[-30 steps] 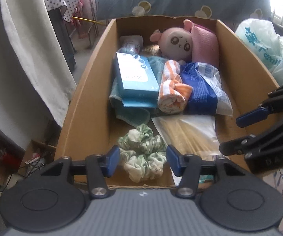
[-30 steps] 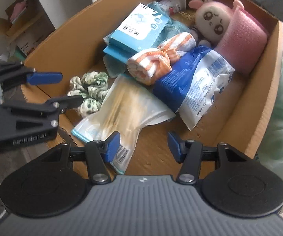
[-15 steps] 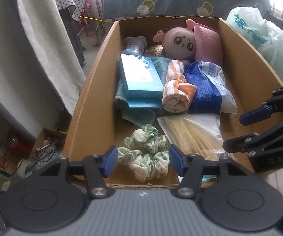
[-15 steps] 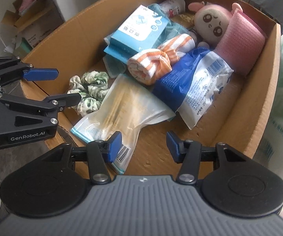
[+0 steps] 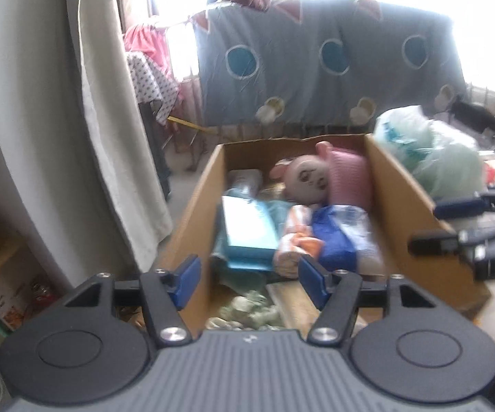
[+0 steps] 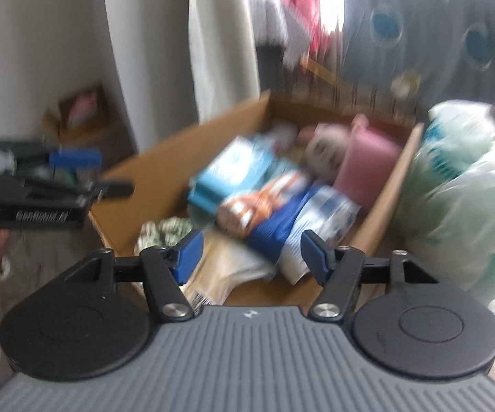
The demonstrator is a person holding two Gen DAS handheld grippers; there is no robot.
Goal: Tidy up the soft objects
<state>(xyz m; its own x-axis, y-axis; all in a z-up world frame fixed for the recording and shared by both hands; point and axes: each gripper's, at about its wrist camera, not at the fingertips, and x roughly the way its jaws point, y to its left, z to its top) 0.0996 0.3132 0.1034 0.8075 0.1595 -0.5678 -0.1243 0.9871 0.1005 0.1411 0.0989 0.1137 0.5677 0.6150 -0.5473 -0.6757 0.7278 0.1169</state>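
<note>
A cardboard box holds soft objects: a pink plush doll, a pink pillow, a light blue pack, an orange striped cloth roll, a blue and white bag and a green scrunchie. My left gripper is open and empty over the box's near end. My right gripper is open and empty above the box; it also shows in the left wrist view. Both views are blurred.
A pale green plastic bag lies right of the box. A grey-blue quilt hangs behind it. A white curtain hangs at the left, with small boxes on the floor.
Both grippers have pulled back and tilted up from the box, so the box looks smaller and farther. Both stay open and empty. The objects in the box have not moved.
</note>
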